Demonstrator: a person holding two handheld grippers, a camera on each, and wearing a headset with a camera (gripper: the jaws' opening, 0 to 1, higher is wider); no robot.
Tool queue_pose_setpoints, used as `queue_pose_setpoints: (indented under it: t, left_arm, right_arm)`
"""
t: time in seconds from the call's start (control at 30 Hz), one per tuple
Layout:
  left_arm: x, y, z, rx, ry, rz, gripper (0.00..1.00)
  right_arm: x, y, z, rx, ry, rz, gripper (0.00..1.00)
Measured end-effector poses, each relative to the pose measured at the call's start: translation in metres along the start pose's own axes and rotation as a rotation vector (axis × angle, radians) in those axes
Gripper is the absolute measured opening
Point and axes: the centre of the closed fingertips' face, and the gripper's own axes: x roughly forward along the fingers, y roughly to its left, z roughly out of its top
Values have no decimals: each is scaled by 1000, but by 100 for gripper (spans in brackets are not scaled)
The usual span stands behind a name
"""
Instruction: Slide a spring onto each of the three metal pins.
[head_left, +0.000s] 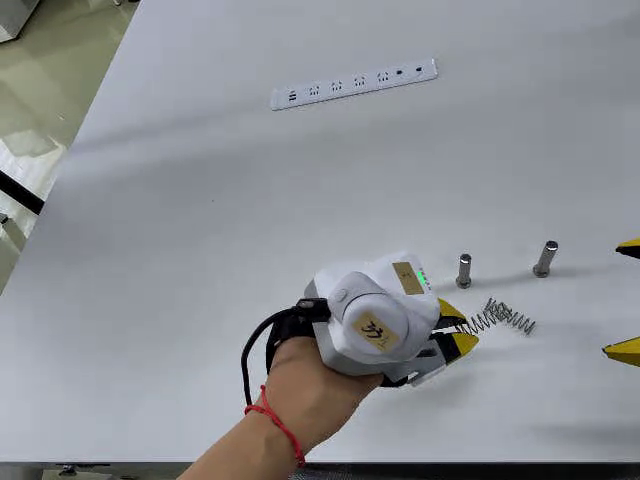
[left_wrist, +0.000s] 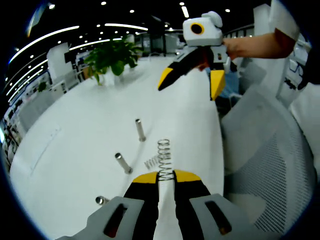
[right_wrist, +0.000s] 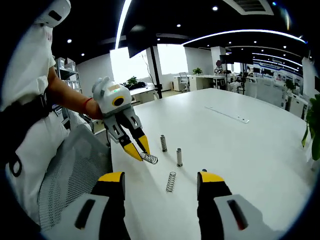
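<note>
My left gripper (head_left: 458, 328) (left_wrist: 166, 176), held by a hand near the table's front edge, is shut on one end of a coiled spring (head_left: 478, 320) (left_wrist: 163, 152). A second spring (head_left: 515, 318) (right_wrist: 171, 181) lies on the white table just beyond it. Two upright metal pins (head_left: 464, 270) (head_left: 545, 258) stand behind the springs. The left gripper view shows three pins (left_wrist: 140, 129) (left_wrist: 122, 162) (left_wrist: 101, 200) to the left of the jaws. My right gripper (right_wrist: 162, 180) (left_wrist: 189, 90) is open and empty, facing the left one with the loose spring between them.
A white power strip (head_left: 353, 84) lies far back on the table (head_left: 200, 250). A grey mesh chair (left_wrist: 265, 150) stands beside the table's edge. A potted plant (left_wrist: 112, 57) sits at the far end.
</note>
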Motion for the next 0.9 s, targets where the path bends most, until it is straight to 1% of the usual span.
queue_pose_setpoints:
  t: [0.03, 0.17, 0.23, 0.3, 0.33, 0.37, 0.4, 0.5, 0.53, 0.63, 0.77, 0.9]
  left_arm:
    - [-3, 1, 6, -11, -25, 6, 11]
    - [-13, 0, 20, -32, -89, 10, 11]
    - [-18, -2, 27, -32, -121, 10, 11]
    - [-22, -4, 34, -37, -150, 9, 11]
    - [-24, -4, 36, -37, -161, 8, 11]
    - [-27, -6, 41, -39, -184, 5, 11]
    - [-28, -6, 43, -40, -197, 4, 11]
    - [-33, -8, 49, -45, -228, 4, 11]
    - [-35, -9, 52, -47, -246, -1, 11]
    - [-38, -11, 56, -51, -269, -5, 11]
    - [-40, -13, 57, -53, -284, -6, 11]
    - [-43, -14, 59, -59, -304, -7, 11]
  right_arm:
    - [2, 0, 5, 5, -10, 5, 55]
    - [8, 3, 19, 27, -35, 32, 47]
    - [12, 7, 27, 42, -56, 51, 44]
    - [15, 11, 31, 75, -62, 71, 40]
    - [17, 11, 33, 80, -67, 76, 38]
    - [18, 12, 36, 83, -77, 79, 36]
    - [19, 13, 37, 89, -80, 83, 34]
    - [23, 18, 43, 117, -88, 103, 32]
    - [24, 20, 45, 119, -89, 109, 31]
    - [25, 24, 48, 124, -88, 122, 29]
    - [24, 17, 46, 141, -88, 142, 24]
    - [25, 24, 49, 155, -90, 155, 21]
